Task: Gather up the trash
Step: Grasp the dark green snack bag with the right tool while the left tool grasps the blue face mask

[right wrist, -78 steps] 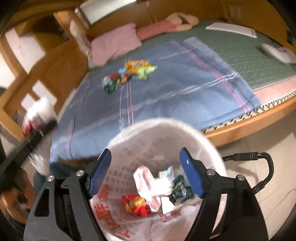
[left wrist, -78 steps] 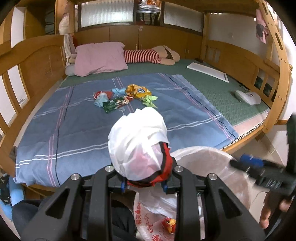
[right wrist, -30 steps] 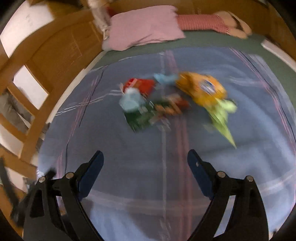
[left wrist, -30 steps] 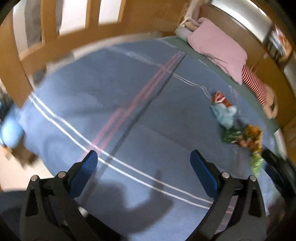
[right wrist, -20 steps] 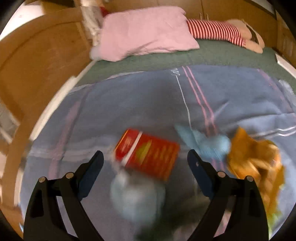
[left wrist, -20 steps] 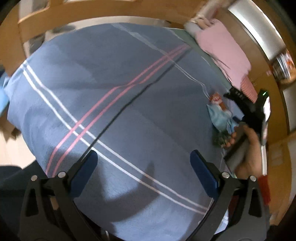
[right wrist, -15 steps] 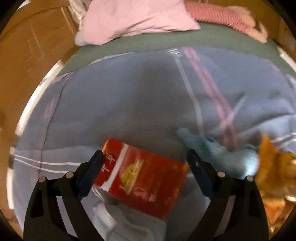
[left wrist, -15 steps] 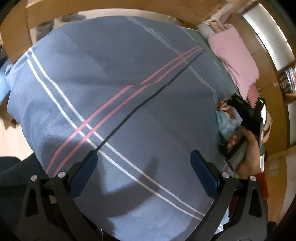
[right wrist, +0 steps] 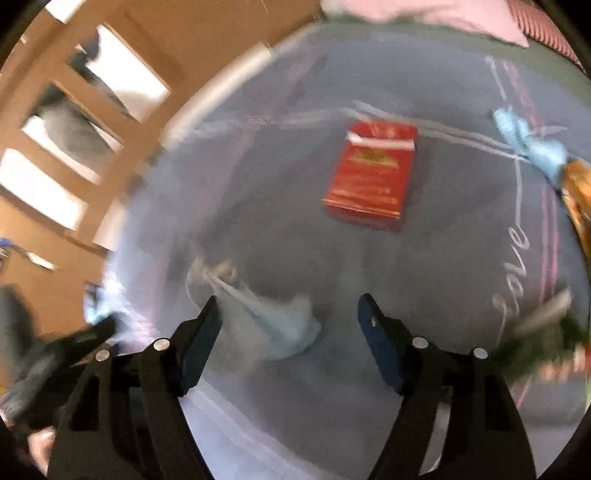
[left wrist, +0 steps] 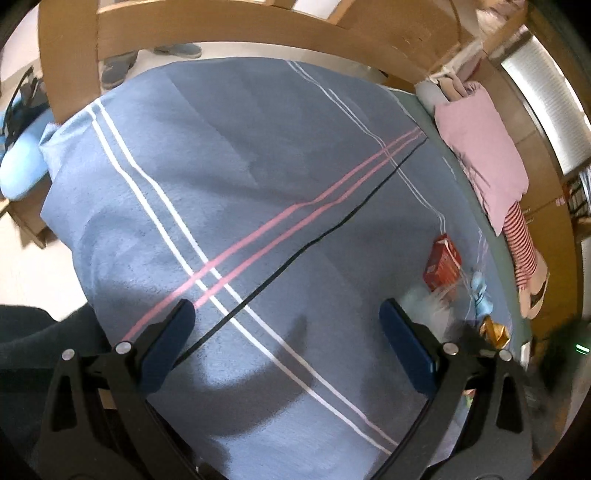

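Note:
Trash lies on a blue striped blanket [left wrist: 258, 177]. In the right wrist view my right gripper [right wrist: 290, 328] is open just above a crumpled pale blue wrapper [right wrist: 291, 328], which lies between its fingers but is blurred. A red box [right wrist: 371, 177] lies flat beyond it, with a light blue wrapper [right wrist: 532, 147] and an orange packet [right wrist: 578, 192] at the right edge. In the left wrist view my left gripper [left wrist: 286, 332] is open and empty over bare blanket. The red box [left wrist: 441, 264], the pale wrapper [left wrist: 428, 306] and the orange packet [left wrist: 493, 330] lie to its right.
A wooden bed rail [left wrist: 221, 33] curves round the far side. A pink pillow [left wrist: 484, 147] and a striped doll [left wrist: 524, 251] lie at the head of the bed. A green wrapper [right wrist: 543, 339] shows blurred at the right. A light blue cushion [left wrist: 22, 162] is left of the bed.
My right gripper has dropped towards the pale blue wrapper and turned, so the red box now lies farther ahead. My left gripper has hardly moved and stays open.

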`<control>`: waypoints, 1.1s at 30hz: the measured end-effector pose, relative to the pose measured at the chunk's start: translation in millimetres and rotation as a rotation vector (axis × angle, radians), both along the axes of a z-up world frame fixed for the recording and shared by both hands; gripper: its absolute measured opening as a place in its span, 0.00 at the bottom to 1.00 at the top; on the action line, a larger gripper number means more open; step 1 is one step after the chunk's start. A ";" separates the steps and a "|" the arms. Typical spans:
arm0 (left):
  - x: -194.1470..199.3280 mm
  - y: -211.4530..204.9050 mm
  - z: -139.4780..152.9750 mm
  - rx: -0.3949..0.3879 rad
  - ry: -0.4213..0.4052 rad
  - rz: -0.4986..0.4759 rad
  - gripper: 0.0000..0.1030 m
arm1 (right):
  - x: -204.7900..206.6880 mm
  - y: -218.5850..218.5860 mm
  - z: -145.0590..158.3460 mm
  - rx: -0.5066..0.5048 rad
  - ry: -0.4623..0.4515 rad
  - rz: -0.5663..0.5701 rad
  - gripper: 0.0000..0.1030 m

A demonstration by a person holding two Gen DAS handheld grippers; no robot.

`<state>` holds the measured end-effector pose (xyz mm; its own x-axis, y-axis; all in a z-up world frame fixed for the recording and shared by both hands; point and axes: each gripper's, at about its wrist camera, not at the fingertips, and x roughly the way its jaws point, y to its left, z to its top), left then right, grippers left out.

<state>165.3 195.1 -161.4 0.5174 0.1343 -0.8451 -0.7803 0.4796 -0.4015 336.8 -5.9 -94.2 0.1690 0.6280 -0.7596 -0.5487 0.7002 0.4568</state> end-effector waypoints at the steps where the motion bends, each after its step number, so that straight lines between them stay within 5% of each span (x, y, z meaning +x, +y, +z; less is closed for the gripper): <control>1: 2.2 -3.0 0.9 0.016 0.006 -0.022 0.97 | -3.0 -8.4 9.8 0.000 -0.038 -0.035 0.77; 3: 5.4 -8.7 2.2 0.046 0.016 -0.060 0.97 | -5.4 -34.1 29.9 -0.043 -0.127 -0.155 0.80; 7: 16.8 -16.6 -1.1 0.063 0.055 -0.117 0.97 | 5.5 -64.7 29.3 -0.104 -0.090 -0.292 0.82; 14: 32.2 -34.6 -10.2 0.043 0.068 -0.239 0.97 | 31.9 -65.6 -36.2 -0.466 -0.055 -0.387 0.82; 16: 33.0 -35.6 -8.0 0.058 0.051 -0.249 0.97 | 26.3 -71.0 -49.6 -0.497 -0.043 -0.385 0.82; 20: 33.9 -37.8 -7.5 0.076 0.062 -0.278 0.97 | 22.1 -70.9 -57.3 -0.399 0.000 -0.347 0.82; 24: 31.9 -32.9 -9.6 0.063 0.070 -0.237 0.97 | 2.8 -81.3 -27.4 -0.276 -0.022 -0.294 0.82; 28: 25.6 -27.2 -8.8 0.057 0.049 -0.149 0.97 | 1.5 -117.6 -10.9 -0.071 0.004 -0.413 0.82; 32: 25.4 -28.8 -4.8 0.068 0.025 -0.138 0.97 | 21.4 -139.9 -36.9 -0.072 0.125 -0.615 0.81; 33: 25.4 -30.3 -2.7 0.083 0.019 -0.148 0.97 | 25.7 -139.6 -41.9 -0.069 0.143 -0.622 0.71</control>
